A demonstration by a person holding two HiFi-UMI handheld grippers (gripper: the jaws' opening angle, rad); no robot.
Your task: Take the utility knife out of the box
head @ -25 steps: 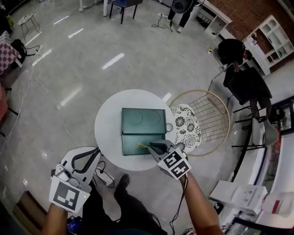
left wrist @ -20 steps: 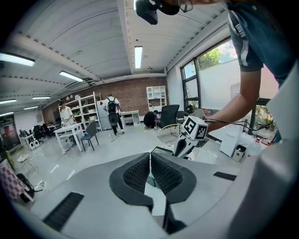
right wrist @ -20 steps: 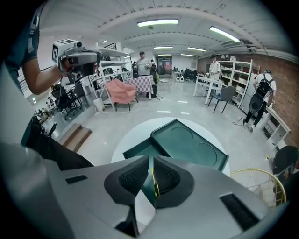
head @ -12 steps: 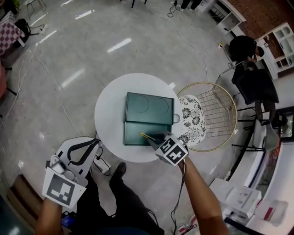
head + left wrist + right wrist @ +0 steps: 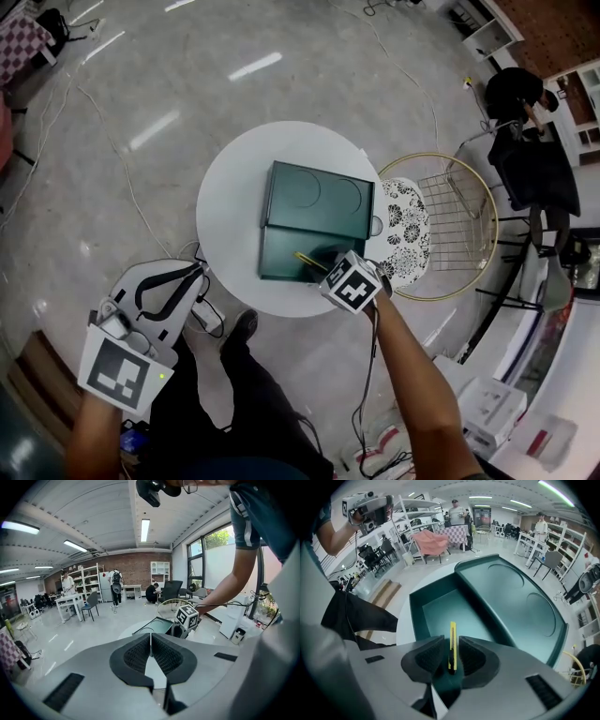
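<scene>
Right tool (image 5: 323,266) with knife (image 5: 452,639) above box (image 5: 281,251)

Utility knife (image 5: 453,637): slim, yellow, on edge, clamped between right gripper (image 5: 451,654) fingers, lower centre of frame, over the tray. Box (image 5: 281,255): dark green, open, lid flat back, centre frame.

Both grippers have pale grey moulded bodies and black ribbed jaw pads. The left gripper (image 5: 151,645) carries a white left cube (image 5: 119,373) with a black square marker, at the head view's lower left, and a black loop handle (image 5: 164,292). The right gripper (image 5: 451,654) bears a similar right cube (image 5: 353,285). A thin black cable (image 5: 367,375) runs along the right forearm. The person wears dark trousers (image 5: 234,412), a dark shoe (image 5: 246,326) and a short blue-grey sleeve (image 5: 243,513).
</scene>
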